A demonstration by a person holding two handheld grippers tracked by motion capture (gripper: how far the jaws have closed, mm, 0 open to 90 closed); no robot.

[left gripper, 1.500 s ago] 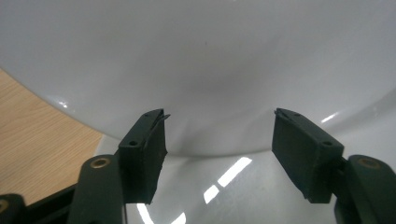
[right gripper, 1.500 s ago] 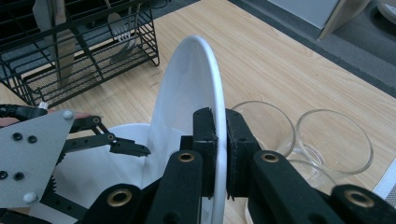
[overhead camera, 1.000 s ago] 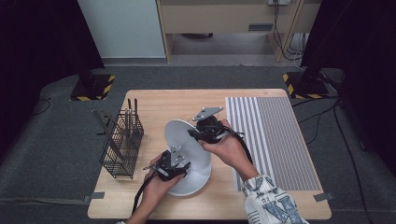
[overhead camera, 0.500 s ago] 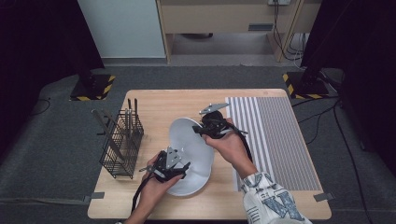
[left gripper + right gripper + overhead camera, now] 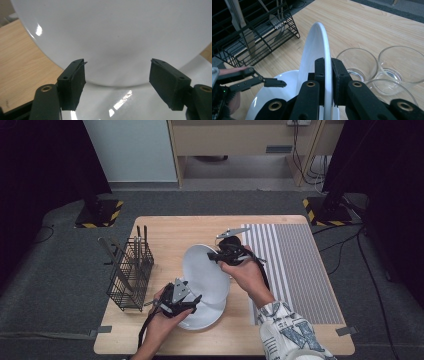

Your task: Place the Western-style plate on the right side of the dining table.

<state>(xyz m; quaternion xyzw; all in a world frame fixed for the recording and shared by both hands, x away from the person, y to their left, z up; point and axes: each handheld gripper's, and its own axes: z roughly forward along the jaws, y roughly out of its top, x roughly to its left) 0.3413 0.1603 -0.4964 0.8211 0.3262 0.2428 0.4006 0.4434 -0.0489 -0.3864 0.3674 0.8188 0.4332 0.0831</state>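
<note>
Overhead forward-down view, two close claw cameras, sharing tilted plate (image 5: 202, 270)

Open wood is left on the table (image 5: 165, 227) behind the tilted plate (image 5: 202, 270), so passage is free there. To the plate's left, the way is blocked by the wire rack (image 5: 131, 275), with only a narrow strip left between them. In front of the tilted plate, the tabletop is taken up by the flat plate (image 5: 207, 316). In the right gripper view, three glass bowls (image 5: 357, 61) are crowded close beside the tilted plate.
</note>
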